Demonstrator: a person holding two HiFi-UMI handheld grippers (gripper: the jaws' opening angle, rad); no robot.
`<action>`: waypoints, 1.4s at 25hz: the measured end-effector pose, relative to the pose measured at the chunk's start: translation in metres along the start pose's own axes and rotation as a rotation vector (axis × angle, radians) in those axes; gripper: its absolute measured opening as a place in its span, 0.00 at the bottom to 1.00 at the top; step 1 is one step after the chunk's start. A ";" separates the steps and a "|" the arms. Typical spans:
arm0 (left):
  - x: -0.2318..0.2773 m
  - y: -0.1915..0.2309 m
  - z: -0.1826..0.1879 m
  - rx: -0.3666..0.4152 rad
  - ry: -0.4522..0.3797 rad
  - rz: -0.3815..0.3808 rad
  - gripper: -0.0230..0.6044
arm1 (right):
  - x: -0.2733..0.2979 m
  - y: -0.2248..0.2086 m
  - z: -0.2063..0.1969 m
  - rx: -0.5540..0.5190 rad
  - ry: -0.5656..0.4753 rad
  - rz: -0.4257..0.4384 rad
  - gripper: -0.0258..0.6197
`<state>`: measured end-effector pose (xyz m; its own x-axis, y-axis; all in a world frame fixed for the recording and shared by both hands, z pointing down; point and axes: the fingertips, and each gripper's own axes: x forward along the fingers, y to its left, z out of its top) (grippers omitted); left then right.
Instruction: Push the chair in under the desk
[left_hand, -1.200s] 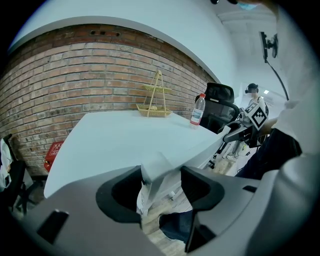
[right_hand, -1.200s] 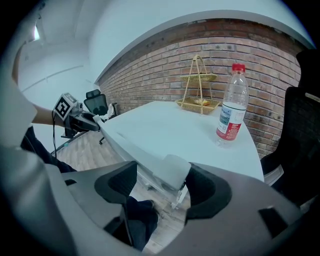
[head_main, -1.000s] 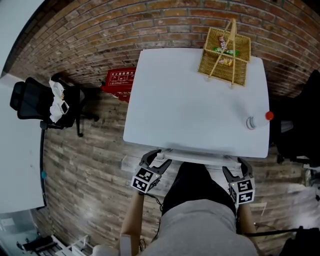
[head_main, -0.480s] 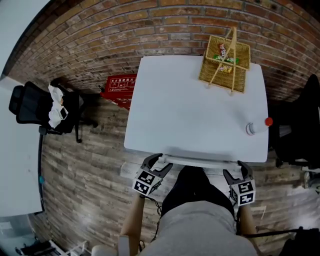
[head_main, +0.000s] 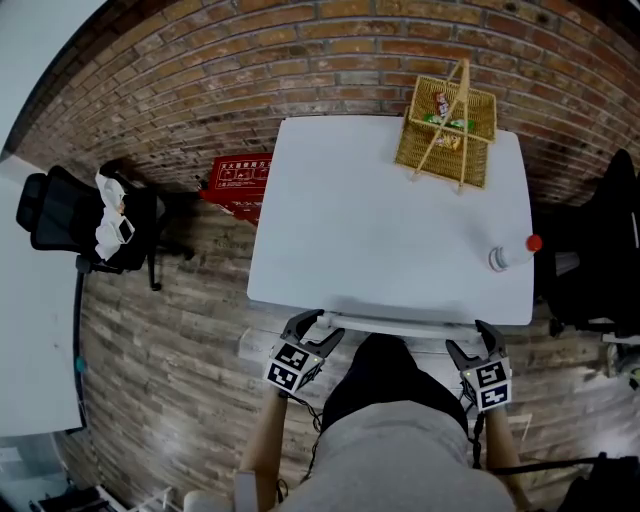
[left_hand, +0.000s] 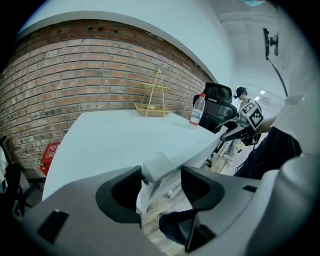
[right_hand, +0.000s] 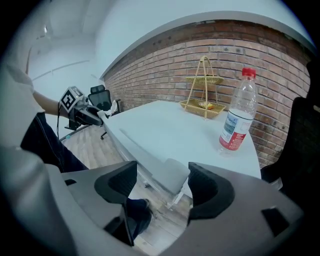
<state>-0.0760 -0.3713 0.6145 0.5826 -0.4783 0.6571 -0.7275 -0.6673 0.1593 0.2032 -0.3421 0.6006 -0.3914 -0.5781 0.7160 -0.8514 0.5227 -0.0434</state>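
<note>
The white desk (head_main: 380, 230) stands against the brick wall, its near edge just ahead of me. A black office chair (head_main: 75, 215) with white things on its seat stands apart at the left, on the wood floor. My left gripper (head_main: 305, 332) is open at the near left corner of the desk, and in the left gripper view the end of the desk's under-rail (left_hand: 159, 167) shows between its jaws (left_hand: 161, 187). At the near right corner, my right gripper (head_main: 480, 345) is open too, with the rail's other end (right_hand: 172, 175) between its jaws (right_hand: 162, 187). My legs fill the space between them.
A wicker basket (head_main: 447, 125) sits at the desk's far right, and a red-capped water bottle (head_main: 507, 255) lies near its right edge. A red box (head_main: 238, 175) is on the floor by the wall. Another dark chair (head_main: 600, 250) stands right; a white table (head_main: 30, 330) is at the left.
The head view has shifted a little, so the desk sits slightly higher in the picture. Both grippers stay open at the desk's near corners. The black chair has not moved.
</note>
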 end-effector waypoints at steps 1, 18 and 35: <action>0.000 0.000 0.000 -0.002 0.003 -0.002 0.43 | 0.000 0.000 0.001 -0.021 0.002 -0.002 0.52; -0.030 -0.008 0.069 0.023 -0.145 -0.024 0.38 | -0.022 0.013 0.110 -0.052 -0.298 0.076 0.52; -0.013 -0.041 0.218 0.031 -0.499 0.007 0.06 | -0.020 0.013 0.219 0.010 -0.522 -0.057 0.11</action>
<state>0.0254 -0.4619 0.4389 0.6854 -0.6929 0.2240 -0.7256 -0.6759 0.1294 0.1233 -0.4608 0.4336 -0.4645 -0.8418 0.2750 -0.8785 0.4772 -0.0230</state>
